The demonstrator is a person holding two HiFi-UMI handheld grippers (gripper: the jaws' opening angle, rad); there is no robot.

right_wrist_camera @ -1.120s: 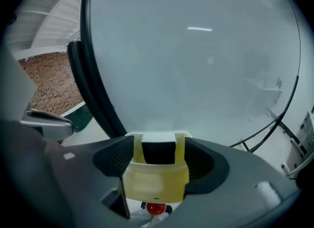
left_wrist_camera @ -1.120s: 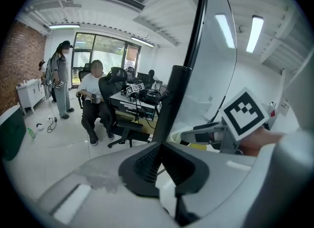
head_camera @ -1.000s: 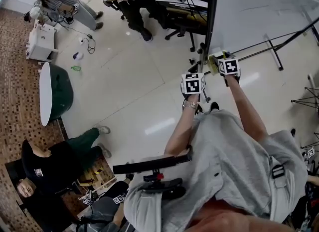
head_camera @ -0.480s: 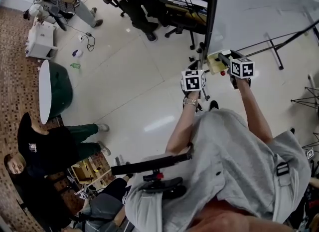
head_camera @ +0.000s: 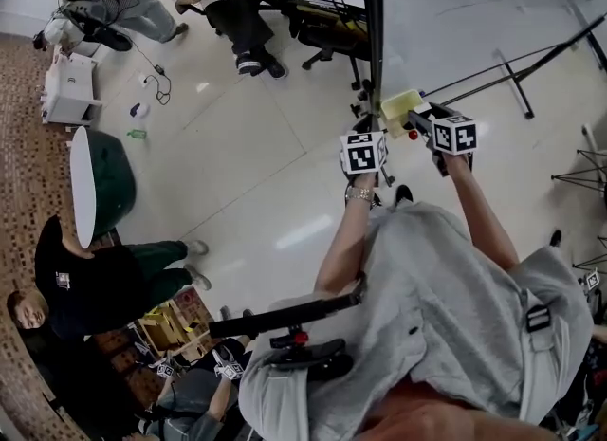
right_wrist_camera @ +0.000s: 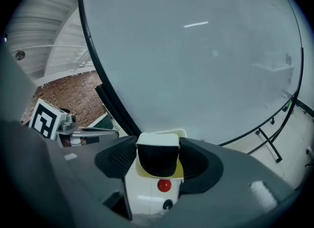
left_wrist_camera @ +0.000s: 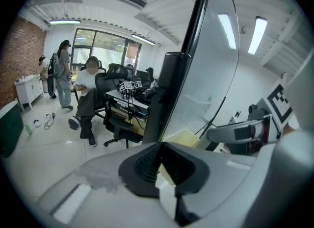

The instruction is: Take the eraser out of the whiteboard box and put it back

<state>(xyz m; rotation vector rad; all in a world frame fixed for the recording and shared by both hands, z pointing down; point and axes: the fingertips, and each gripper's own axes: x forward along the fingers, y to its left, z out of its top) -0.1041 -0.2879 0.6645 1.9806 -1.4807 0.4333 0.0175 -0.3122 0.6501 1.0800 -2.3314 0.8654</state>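
My right gripper (right_wrist_camera: 157, 149) is shut on the eraser (right_wrist_camera: 157, 157), a black felt block with a white back. It hangs just above the yellow whiteboard box (right_wrist_camera: 179, 171), and a red dot shows below it. In the head view the yellow box (head_camera: 399, 107) sits at the whiteboard's (head_camera: 474, 12) black edge, with my right gripper (head_camera: 418, 122) just to its right. My left gripper (head_camera: 365, 126) is below and left of the box, beside the frame. In the left gripper view the left gripper (left_wrist_camera: 160, 159) is shut on nothing, with the box (left_wrist_camera: 181, 138) beyond its tips.
The whiteboard's stand legs (head_camera: 517, 79) cross the floor at the right. Seated people, office chairs (head_camera: 322, 27) and a desk fill the top. A round green table (head_camera: 104, 178) and a white cabinet (head_camera: 66, 88) stand at the left. A person in black crouches at the lower left.
My right gripper has drawn away from the yellow box to the right and upward, with the eraser between its jaws. The left gripper has shifted only slightly.
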